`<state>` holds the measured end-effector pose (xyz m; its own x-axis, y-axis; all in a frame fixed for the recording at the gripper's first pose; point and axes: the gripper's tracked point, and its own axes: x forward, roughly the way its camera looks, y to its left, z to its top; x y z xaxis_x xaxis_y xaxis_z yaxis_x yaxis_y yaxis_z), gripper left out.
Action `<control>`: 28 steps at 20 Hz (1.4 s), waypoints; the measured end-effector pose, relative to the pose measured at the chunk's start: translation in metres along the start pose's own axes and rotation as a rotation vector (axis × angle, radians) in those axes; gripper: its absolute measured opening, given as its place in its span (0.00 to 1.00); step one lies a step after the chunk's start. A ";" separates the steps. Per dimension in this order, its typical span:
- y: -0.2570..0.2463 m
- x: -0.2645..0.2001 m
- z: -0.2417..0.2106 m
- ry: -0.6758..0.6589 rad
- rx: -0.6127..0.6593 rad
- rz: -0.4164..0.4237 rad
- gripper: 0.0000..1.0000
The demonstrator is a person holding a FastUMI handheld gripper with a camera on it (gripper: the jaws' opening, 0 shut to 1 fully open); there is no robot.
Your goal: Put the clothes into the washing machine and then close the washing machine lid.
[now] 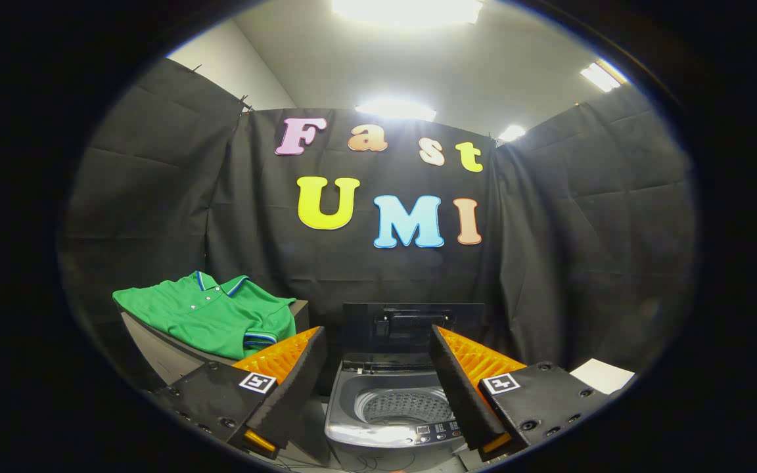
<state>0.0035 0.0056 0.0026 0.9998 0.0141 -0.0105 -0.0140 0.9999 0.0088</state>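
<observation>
The gripper hangs with fingers spread and empty above the open washing machine (lid raised), so fetching the green shirt from the stand beside it seemingly comes next.

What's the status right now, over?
Gripper open, holding nothing. Green shirt folded on a stand beyond the left finger. Washing machine between the fingers, lid up, drum bare. Nothing in the way.
</observation>
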 end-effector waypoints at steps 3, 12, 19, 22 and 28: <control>-0.001 0.001 -0.001 0.005 -0.003 -0.001 0.98; 0.006 0.014 0.007 0.025 0.025 0.010 0.98; 0.044 0.039 0.034 0.026 0.027 0.094 0.98; 0.065 0.050 0.046 0.030 0.034 0.130 0.98; 0.120 0.069 0.058 0.043 0.025 0.216 0.98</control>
<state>0.0711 0.1263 0.0607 0.9722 0.2291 -0.0479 -0.2272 0.9730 0.0405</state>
